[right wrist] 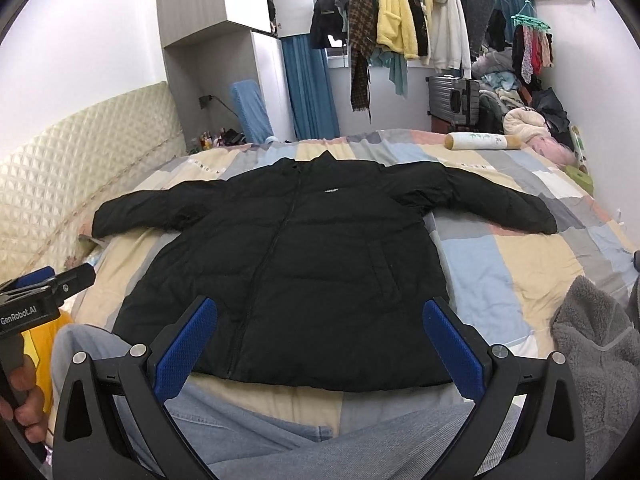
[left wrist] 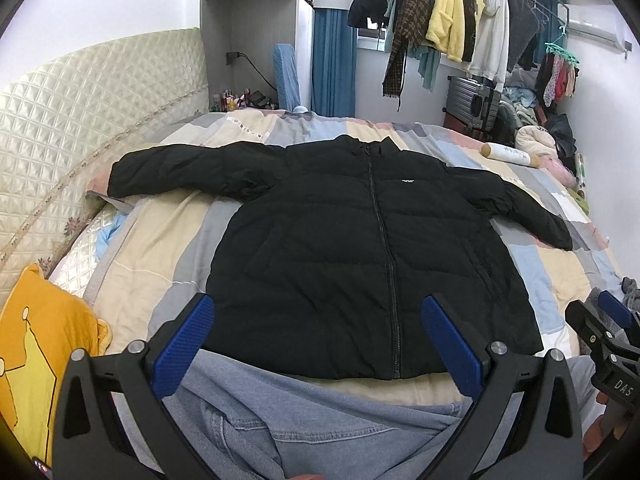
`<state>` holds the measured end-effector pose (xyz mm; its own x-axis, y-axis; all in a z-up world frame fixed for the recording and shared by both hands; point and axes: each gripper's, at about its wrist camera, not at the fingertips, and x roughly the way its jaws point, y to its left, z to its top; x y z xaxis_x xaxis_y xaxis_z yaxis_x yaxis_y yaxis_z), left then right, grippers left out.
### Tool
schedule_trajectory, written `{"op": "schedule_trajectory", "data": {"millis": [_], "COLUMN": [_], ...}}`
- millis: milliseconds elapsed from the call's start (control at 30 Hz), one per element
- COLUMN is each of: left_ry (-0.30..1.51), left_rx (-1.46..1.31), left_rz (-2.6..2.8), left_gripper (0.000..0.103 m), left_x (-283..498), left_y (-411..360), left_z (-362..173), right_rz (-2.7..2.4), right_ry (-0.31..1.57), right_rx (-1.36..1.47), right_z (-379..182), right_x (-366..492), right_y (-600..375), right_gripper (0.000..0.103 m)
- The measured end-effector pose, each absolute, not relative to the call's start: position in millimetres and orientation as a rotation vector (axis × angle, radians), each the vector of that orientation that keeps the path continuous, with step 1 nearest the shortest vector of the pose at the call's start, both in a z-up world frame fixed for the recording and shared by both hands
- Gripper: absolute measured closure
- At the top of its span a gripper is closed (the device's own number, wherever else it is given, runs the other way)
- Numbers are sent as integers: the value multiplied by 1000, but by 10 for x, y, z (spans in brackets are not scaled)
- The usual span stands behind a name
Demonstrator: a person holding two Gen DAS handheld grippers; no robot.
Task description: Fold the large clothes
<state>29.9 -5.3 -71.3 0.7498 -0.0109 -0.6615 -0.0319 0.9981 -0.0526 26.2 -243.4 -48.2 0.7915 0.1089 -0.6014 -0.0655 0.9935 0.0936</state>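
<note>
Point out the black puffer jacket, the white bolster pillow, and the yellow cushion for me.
Black puffer jacket (left wrist: 320, 248): left wrist view, on the chest panel left of the zipper.
White cylindrical bolster pillow (right wrist: 480, 141): right wrist view, on its middle.
Yellow cushion (left wrist: 40, 340): left wrist view, on its printed face.

Black left claw (left wrist: 318, 340) and right claw (right wrist: 320, 342), blue ribbed pads, silver screws, denim trousers (left wrist: 304, 428)

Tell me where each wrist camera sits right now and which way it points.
Left wrist: on the left gripper, low at the bed's near edge, facing the black jacket; its open blue fingers, denim legs and the right gripper show.
Right wrist: on the right gripper, same heading, jacket centred; open fingers, legs, left gripper and hand show.
Shared: jacket, bedspread, hanging clothes.
</note>
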Motion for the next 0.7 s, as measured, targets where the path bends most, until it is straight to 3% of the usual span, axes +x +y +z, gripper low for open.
{"op": "schedule_trajectory", "data": {"millis": [700], "left_ry": [728], "left_rx": [-64], "left_rz": [3], "left_gripper": [0], "left_x": [260], "left_y": [-132], "left_z": [-698], "right_rz": [112], "right_ry": [649], "right_rx": [77], "right_z": [-487], "right_x": [249], "right_y": [-2424], "right_gripper": [0]}}
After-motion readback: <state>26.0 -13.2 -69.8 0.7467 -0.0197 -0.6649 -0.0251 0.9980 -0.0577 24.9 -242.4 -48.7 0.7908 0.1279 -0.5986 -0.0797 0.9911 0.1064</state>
